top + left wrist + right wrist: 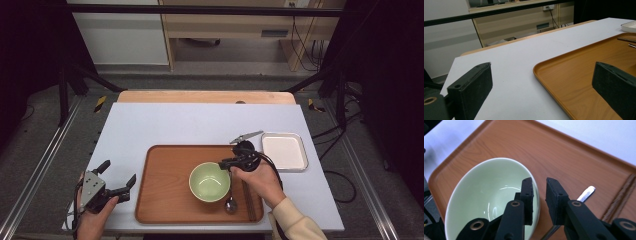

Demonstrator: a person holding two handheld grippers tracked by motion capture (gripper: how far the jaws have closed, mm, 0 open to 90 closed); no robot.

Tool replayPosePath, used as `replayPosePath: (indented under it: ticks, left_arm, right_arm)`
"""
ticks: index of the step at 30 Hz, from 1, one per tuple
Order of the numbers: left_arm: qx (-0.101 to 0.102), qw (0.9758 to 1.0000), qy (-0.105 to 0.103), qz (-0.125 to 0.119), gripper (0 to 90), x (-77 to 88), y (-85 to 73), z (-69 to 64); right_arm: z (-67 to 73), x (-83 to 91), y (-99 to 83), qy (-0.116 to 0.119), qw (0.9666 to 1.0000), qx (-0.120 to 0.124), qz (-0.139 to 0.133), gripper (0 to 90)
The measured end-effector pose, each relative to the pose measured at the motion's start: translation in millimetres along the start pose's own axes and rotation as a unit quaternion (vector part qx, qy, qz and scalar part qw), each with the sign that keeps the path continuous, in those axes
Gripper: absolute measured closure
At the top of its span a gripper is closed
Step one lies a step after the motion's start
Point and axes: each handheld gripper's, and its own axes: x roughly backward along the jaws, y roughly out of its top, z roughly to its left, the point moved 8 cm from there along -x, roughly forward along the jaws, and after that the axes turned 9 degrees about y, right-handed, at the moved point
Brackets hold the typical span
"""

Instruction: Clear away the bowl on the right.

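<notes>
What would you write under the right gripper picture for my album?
The right gripper straddles the rim of a green bowl on a wooden tray.

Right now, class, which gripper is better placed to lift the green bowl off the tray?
Right. The right gripper straddles the green bowl's rim, one jaw inside, one outside. The left gripper is open over the white table, beside the wooden tray.

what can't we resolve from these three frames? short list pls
- Right tool: right gripper view shows the jaws straddling the green bowl rim with a gap; contact can't be judged.
- Spoon: handle hidden behind the right hand in the high view, and behind the jaws in the right gripper view.
- Chopsticks: cut off by the frame edge.
- White tray: clipped at the left gripper view's edge.
</notes>
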Motion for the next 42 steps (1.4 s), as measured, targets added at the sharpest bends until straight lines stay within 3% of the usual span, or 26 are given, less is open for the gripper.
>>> replayPosePath:
  ticks: [23,32,38,42]
  left_arm:
    - [0.002,1.0000,0.001,0.002,2.8,-0.9,-1.4,0.7]
    - [0.004,1.0000,0.001,0.001,2.6,-1.0,-1.5,0.7]
    - [0.003,1.0000,0.001,0.000,2.5,-0.6,-1.0,0.9]
    - [0.003,1.0000,0.002,0.000,2.5,-0.4,-0.9,1.1]
  right_arm:
    - [-5.7,38.9,11.2,-0.033,0.9962,0.040,-0.070,26.1]
    - [-11.6,53.4,14.1,-0.053,0.9908,0.061,-0.109,10.0]
    - [-18.8,65.6,14.1,-0.071,0.9853,0.075,-0.136,8.2]
    - [-25.5,76.3,13.2,-0.085,0.9824,0.070,-0.151,8.5]
